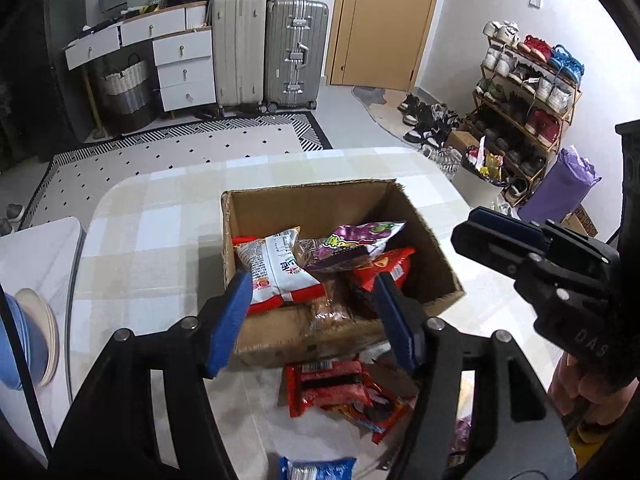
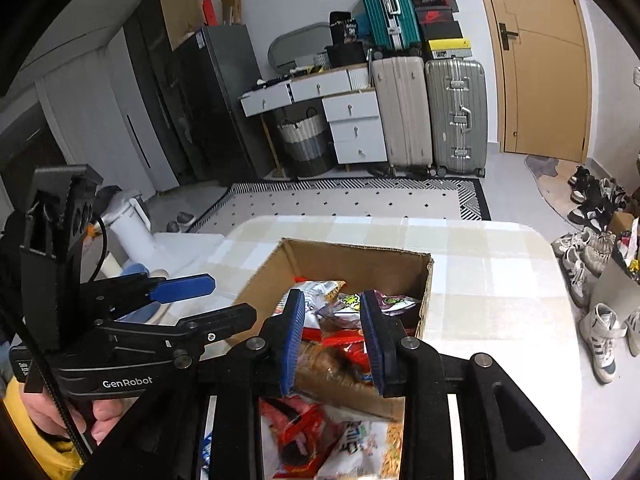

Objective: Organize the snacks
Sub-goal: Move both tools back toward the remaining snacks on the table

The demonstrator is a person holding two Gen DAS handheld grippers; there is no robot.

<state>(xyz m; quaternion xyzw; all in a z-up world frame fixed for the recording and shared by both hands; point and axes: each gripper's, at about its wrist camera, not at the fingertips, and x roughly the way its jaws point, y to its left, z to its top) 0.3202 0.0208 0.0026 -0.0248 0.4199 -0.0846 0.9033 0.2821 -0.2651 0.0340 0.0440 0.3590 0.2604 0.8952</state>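
Observation:
An open cardboard box (image 1: 436, 264) (image 2: 272, 268) stands on the checked table and holds several snack packs: a white and red bag (image 1: 276, 268), a purple bag (image 1: 356, 244) and a red bag (image 1: 384, 266). My left gripper (image 1: 312, 322) is open and empty, above the box's near wall. My right gripper (image 2: 332, 344) is open and empty over the box's near side; it also shows in the left wrist view (image 1: 500, 240). Loose red packs (image 1: 336, 388) and a blue pack (image 1: 316, 468) lie on the table in front of the box. A white and orange bag (image 2: 360, 448) lies under my right gripper.
The table (image 1: 160, 240) has a rounded far edge. A white chair seat (image 1: 36, 248) and stacked bowls (image 1: 36, 336) are at the left. Beyond are a rug, suitcases (image 1: 296, 52), drawers, a door and a shoe rack (image 1: 528, 96).

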